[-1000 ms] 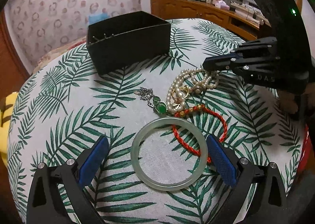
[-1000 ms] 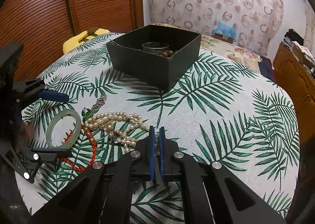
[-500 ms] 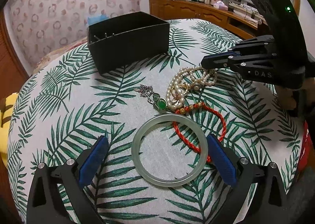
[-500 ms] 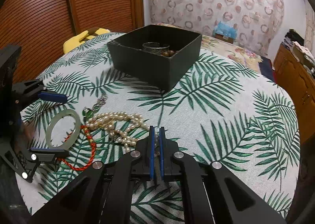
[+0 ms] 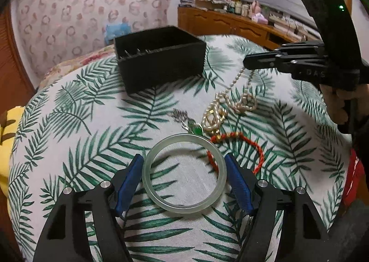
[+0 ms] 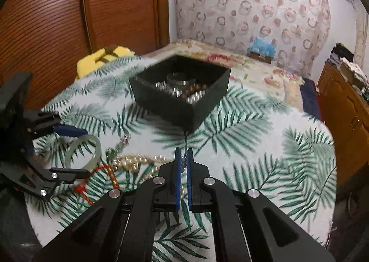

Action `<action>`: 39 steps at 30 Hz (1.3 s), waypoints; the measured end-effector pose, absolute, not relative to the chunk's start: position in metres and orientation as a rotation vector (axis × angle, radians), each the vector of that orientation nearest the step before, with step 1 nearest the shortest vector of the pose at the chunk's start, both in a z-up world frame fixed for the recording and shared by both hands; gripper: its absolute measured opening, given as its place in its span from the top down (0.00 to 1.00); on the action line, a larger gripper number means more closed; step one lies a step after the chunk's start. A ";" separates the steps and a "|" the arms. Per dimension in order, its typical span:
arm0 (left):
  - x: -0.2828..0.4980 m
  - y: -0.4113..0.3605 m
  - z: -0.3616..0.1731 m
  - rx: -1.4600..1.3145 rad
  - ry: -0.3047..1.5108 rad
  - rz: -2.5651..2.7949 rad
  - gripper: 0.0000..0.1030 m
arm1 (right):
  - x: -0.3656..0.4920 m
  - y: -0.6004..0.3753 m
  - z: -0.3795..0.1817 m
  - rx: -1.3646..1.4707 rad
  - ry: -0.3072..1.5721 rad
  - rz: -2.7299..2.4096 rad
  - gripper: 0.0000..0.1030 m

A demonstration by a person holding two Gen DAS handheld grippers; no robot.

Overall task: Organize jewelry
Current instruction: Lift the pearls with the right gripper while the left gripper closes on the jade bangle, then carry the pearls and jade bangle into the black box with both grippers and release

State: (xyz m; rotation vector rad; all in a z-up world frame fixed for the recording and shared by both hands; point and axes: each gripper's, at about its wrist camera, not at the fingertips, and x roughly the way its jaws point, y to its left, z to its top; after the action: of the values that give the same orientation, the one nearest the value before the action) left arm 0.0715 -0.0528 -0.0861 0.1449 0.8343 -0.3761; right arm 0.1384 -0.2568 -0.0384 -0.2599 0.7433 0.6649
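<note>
While the right hand-held gripper (image 6: pixel 183 165) pinches the white pearl bead necklace (image 5: pixel 227 102), left hand-held gripper (image 5: pixel 183 173) closing around pale green round glass bangle (image 5: pixel 184 173), pads just beside it, near black square box (image 5: pixel 159 59).

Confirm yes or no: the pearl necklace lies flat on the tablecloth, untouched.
No: the right claw is shut on the pearl necklace, and one end hangs lifted from it above the tablecloth.
</note>
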 end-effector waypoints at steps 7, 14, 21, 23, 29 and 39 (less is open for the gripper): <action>0.078 -0.040 -0.064 0.089 0.761 -0.358 0.33 | 0.140 -0.255 -0.001 -0.265 0.672 0.669 0.95; 0.089 -0.033 -0.047 0.079 0.710 -0.334 0.33 | 0.143 -0.253 0.040 -0.266 0.596 0.658 0.95; 0.103 -0.024 -0.030 0.070 0.669 -0.317 0.33 | 0.151 -0.249 0.075 -0.258 0.527 0.645 0.95; 0.106 -0.024 -0.026 0.070 0.661 -0.315 0.33 | 0.152 -0.248 0.084 -0.254 0.509 0.644 0.95; 0.120 -0.022 -0.015 0.077 0.635 -0.304 0.33 | 0.162 -0.242 0.109 -0.257 0.460 0.631 0.95; 0.140 -0.020 -0.006 0.091 0.616 -0.284 0.33 | 0.183 -0.229 0.145 -0.270 0.409 0.612 0.95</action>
State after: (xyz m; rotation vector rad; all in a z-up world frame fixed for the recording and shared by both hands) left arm 0.1399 -0.0197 -0.0060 0.0908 0.6160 -0.2839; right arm 0.1827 -0.2294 0.1446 -0.2700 0.4086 0.6115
